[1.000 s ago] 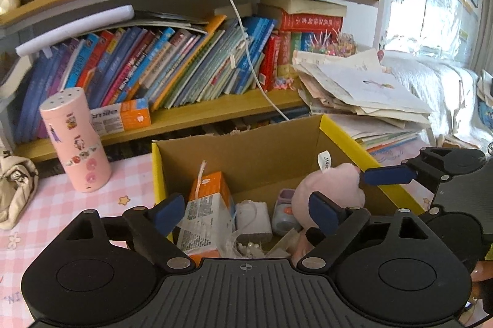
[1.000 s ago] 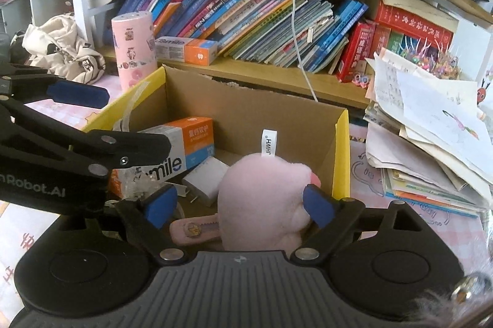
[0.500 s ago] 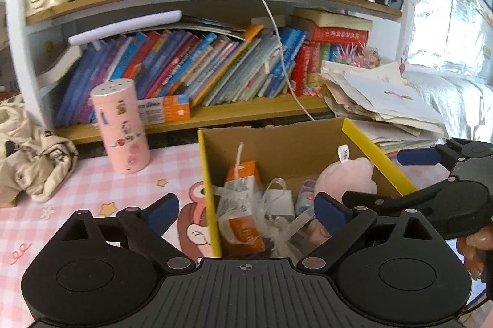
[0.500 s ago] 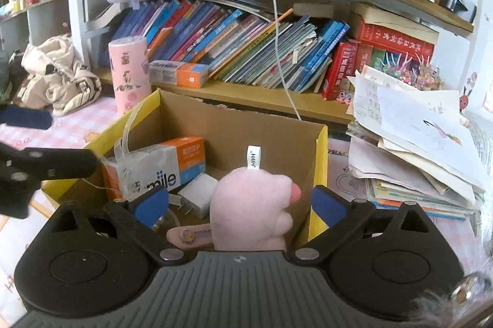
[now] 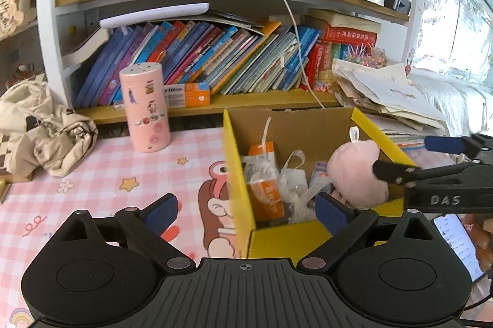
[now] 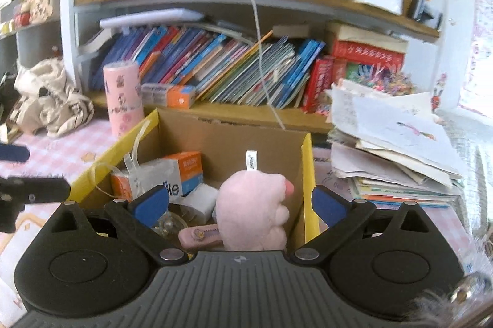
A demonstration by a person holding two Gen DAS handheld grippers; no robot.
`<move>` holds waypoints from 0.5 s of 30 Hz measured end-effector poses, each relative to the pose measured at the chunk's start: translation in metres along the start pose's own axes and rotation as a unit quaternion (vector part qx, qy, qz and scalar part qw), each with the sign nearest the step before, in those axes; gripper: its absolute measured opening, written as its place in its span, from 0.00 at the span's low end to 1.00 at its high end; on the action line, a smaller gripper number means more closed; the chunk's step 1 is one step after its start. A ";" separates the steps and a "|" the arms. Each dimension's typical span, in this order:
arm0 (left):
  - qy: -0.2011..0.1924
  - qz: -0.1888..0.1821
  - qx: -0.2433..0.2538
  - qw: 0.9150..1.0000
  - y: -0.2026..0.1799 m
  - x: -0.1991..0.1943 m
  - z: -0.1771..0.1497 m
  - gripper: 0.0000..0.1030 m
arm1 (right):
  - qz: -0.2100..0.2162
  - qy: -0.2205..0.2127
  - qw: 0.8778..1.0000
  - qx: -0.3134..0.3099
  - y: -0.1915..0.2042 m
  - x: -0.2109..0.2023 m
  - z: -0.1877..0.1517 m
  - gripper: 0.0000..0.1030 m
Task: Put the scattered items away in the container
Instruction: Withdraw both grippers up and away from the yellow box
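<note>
Cardboard box (image 5: 308,124), yellow-edged, sits centre-right of the left wrist view on the pink checked counter (image 5: 101,183).

Left wrist view:
- Left gripper (image 5: 246,212) has pulled back and up over the last second; a second ago its fingers stood over the box interior, now they frame the near left corner from outside. Jaws wide, nothing between them.
- Box holds the pink plush toy (image 5: 357,170) at its right side, an orange-and-white carton (image 5: 265,183) at left, and a white crinkled bag (image 5: 292,183) between.
- Right gripper (image 5: 403,161) enters from the right edge of the frame, its lower finger across the plush; whether it touches I cannot tell.
- Pink sticker-covered canister (image 5: 146,107) stands upper left, outside the box, near the shelf.
- Beige cloth bag (image 5: 43,130) lies at far left.

Right wrist view:
- Right gripper (image 6: 240,201) has also drawn back; the plush (image 6: 252,207) sits lower centre between the spread fingers, with clear gaps either side, so released. Jaws wide.
- Plush rests inside the box (image 6: 231,143) against the right wall, beside a pink clip-like item (image 6: 200,235) and white adapter (image 6: 203,198).
- Frame is slightly blurred.

Reading: the plush placement looks complete and both grippers are free. The counter beside the box shows only the canister and cloth bag; whether those count as scattered items is unclear.
</note>
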State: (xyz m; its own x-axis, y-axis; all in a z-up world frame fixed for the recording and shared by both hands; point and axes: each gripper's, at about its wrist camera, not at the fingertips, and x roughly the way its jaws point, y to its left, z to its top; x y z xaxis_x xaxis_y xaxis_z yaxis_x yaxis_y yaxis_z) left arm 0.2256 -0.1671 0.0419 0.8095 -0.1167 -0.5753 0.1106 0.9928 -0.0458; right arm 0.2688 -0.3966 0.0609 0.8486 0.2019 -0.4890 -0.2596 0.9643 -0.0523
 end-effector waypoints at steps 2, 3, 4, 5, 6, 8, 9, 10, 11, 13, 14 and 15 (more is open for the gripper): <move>-0.003 0.002 -0.005 1.000 0.006 -0.006 -0.004 0.95 | -0.009 -0.012 1.000 0.004 0.007 -0.010 -0.002 0.98; -0.004 0.002 -0.008 1.000 0.008 -0.010 -0.007 0.95 | -0.012 -0.017 1.000 0.005 0.009 -0.015 -0.004 0.98; -0.004 0.001 -0.011 1.000 0.011 -0.013 -0.009 0.95 | -0.017 -0.022 1.000 0.006 0.014 -0.020 -0.007 0.98; -0.003 0.000 -0.012 1.000 0.013 -0.015 -0.011 0.95 | -0.021 -0.025 0.999 0.007 0.018 -0.025 -0.009 0.98; -0.001 0.000 -0.013 1.000 0.015 -0.018 -0.014 0.95 | -0.026 -0.025 0.999 0.010 0.022 -0.028 -0.011 0.99; 0.005 -0.001 -0.012 1.000 0.020 -0.022 -0.019 0.95 | -0.031 -0.019 0.999 0.017 0.032 -0.035 -0.018 1.00; 0.007 -0.002 -0.011 1.000 0.022 -0.025 -0.022 0.95 | -0.032 -0.015 0.999 0.019 0.037 -0.037 -0.021 1.00; 0.007 -0.001 -0.010 1.000 0.025 -0.028 -0.024 0.95 | -0.032 -0.011 0.999 0.017 0.043 -0.040 -0.024 1.00; 0.006 0.001 -0.009 1.000 0.027 -0.030 -0.027 0.95 | -0.033 -0.006 0.999 0.015 0.049 -0.042 -0.027 1.00; 0.005 0.006 -0.003 1.000 0.031 -0.035 -0.032 0.96 | -0.037 0.002 0.999 0.014 0.059 -0.048 -0.032 1.00; 0.005 0.009 0.000 1.000 0.032 -0.037 -0.034 0.96 | -0.037 0.005 0.999 0.017 0.063 -0.050 -0.034 1.00; 0.005 0.012 0.003 1.000 0.034 -0.039 -0.037 0.97 | -0.037 0.009 0.999 0.023 0.067 -0.052 -0.036 1.00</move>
State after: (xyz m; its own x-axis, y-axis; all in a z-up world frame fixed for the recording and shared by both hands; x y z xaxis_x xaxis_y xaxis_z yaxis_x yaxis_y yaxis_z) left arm 0.1764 -0.1281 0.0331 0.8060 -0.0927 -0.5847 0.0946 0.9951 -0.0274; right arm 0.1903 -0.3488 0.0513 0.8564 0.1265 -0.5006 -0.1746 0.9834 -0.0502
